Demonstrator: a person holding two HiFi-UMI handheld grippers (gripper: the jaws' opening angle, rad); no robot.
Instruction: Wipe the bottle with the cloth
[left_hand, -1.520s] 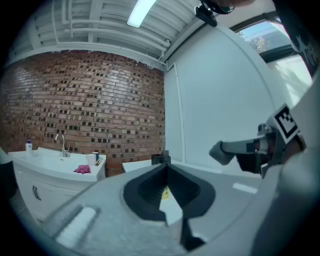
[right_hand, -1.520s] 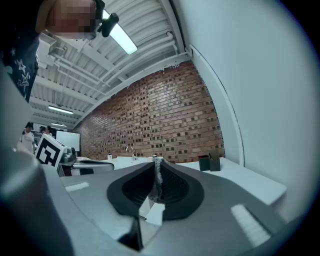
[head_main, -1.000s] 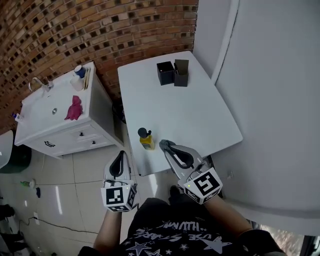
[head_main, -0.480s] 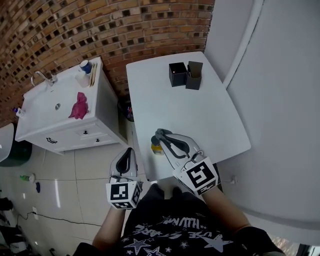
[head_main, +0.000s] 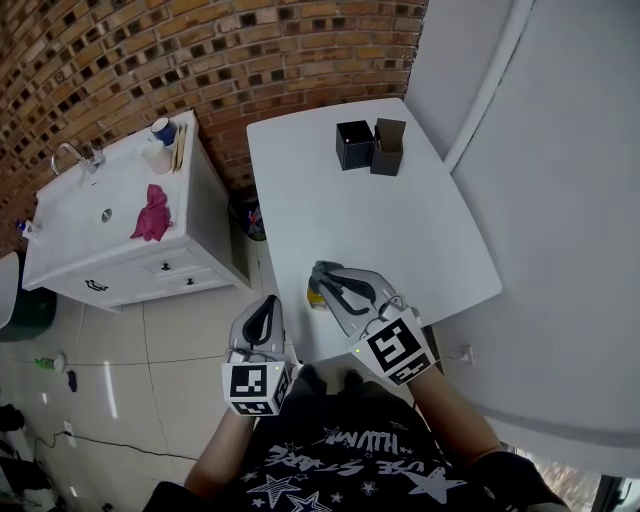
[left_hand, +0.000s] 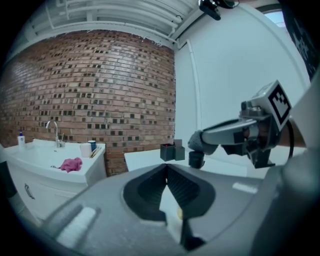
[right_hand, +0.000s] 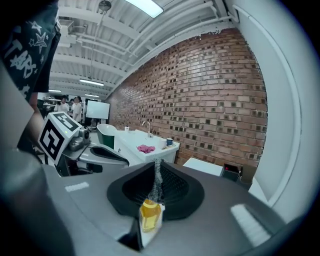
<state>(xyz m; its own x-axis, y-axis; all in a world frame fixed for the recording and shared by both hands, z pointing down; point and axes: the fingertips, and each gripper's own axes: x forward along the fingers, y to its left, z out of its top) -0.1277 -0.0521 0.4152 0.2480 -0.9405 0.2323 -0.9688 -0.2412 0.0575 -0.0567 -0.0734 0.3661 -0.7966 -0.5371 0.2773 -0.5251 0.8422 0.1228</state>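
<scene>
A small yellow bottle (head_main: 314, 298) with a black cap (left_hand: 196, 159) stands near the white table's (head_main: 400, 220) front left edge. My right gripper (head_main: 320, 272) is shut, with its tips right over the cap; whether they touch it I cannot tell. In the right gripper view the yellow body (right_hand: 150, 214) shows below the closed jaws. My left gripper (head_main: 263, 312) is shut and holds nothing, off the table's front left corner, above the floor. The pink cloth (head_main: 152, 213) lies on the white sink cabinet (head_main: 205, 215) at left, far from both grippers.
Two black boxes (head_main: 355, 145) (head_main: 388, 147) stand at the table's far edge. A tap (head_main: 68, 155) and cups (head_main: 160, 135) are on the sink cabinet. A brick wall runs behind; a white wall is to the right. Tiled floor lies between cabinet and table.
My right gripper has moved left from beside the bottle to over its cap. The left gripper has shifted slightly forward and right, still shut.
</scene>
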